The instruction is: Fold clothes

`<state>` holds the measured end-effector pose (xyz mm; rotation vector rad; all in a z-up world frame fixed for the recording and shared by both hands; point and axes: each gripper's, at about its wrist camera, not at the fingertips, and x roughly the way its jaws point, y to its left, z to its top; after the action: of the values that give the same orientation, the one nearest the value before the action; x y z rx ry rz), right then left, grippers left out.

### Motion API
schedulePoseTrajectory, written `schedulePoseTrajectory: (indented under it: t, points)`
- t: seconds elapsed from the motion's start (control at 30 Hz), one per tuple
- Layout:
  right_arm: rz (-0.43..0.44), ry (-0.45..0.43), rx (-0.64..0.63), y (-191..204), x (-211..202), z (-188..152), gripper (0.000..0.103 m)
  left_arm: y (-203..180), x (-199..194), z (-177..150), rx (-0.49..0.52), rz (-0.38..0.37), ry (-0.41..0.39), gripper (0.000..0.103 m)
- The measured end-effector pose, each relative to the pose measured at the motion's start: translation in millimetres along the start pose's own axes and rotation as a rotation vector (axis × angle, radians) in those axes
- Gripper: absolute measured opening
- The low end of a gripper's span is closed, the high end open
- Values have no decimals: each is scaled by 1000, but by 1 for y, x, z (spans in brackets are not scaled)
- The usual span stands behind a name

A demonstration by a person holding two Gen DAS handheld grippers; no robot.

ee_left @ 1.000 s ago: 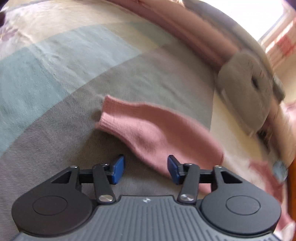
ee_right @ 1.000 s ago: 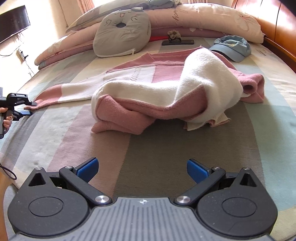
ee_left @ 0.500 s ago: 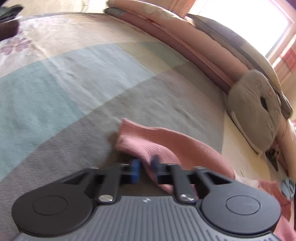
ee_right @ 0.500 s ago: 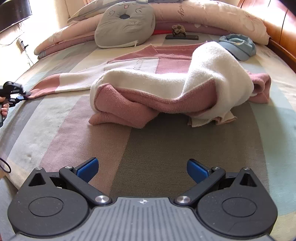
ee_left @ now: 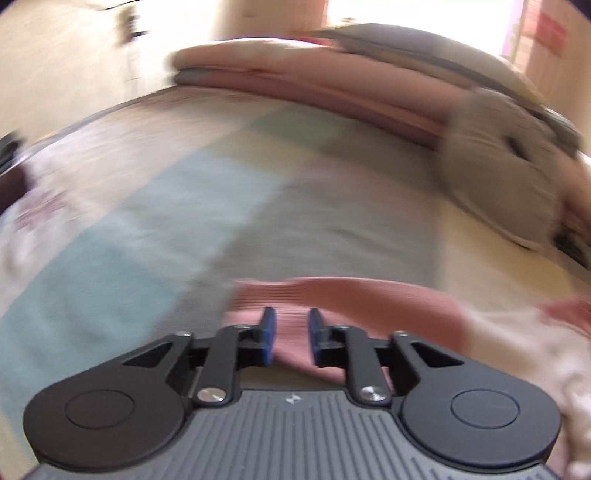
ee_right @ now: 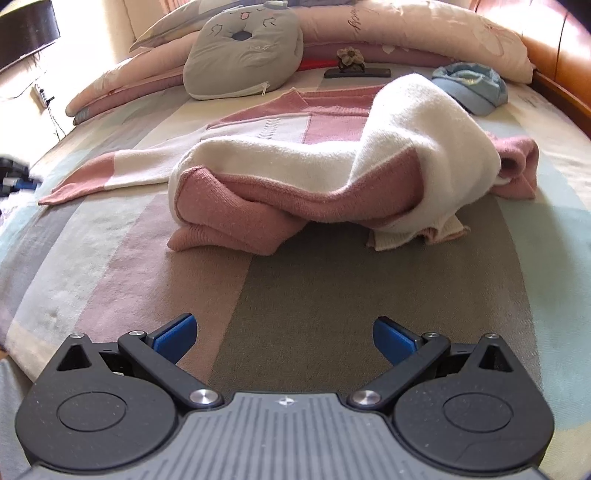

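Observation:
A pink and white knitted sweater (ee_right: 332, 177) lies bunched in the middle of the bed, and one sleeve (ee_right: 110, 173) stretches flat to the left. In the blurred left wrist view the sleeve's pink cuff (ee_left: 351, 299) lies just under and ahead of my left gripper (ee_left: 288, 332). Its jaws are opening. The cuff shows in the narrow gap, but the pads do not press on it. My right gripper (ee_right: 282, 332) hangs wide open over the striped bed cover (ee_right: 314, 295), short of the sweater, with nothing between its fingers.
A grey cat cushion (ee_right: 240, 48) and long pink pillows (ee_right: 424, 33) line the head of the bed. A blue cap (ee_right: 472, 85) and a dark stand (ee_right: 356, 72) lie behind the sweater. A wooden headboard (ee_right: 561, 55) borders the right side.
My left gripper closed on the sleeve cuff half a second ago; now its jaws have parted again, and it has risen and rolled. The right gripper has hardly moved.

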<state>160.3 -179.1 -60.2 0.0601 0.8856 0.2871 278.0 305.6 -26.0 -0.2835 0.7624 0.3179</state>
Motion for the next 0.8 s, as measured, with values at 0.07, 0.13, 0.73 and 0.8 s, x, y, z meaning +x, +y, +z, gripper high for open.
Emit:
schedulePoseTrajectory:
  t: [0.07,0.13,0.73,0.8]
  points:
    - [-5,-8,-17,3,0,1,103,-38,7,2,59,-75,30,40]
    - [-4,-14,-25,4,-1,2,103,-75,21,1,97,-136,64,44]
    - [29,-14,40,-26,14,9,103,-132,108,14,22,-32,118,45]
    - [34,-22,43,-29,12,8,103,-141,97,16,33,-70,108,44]
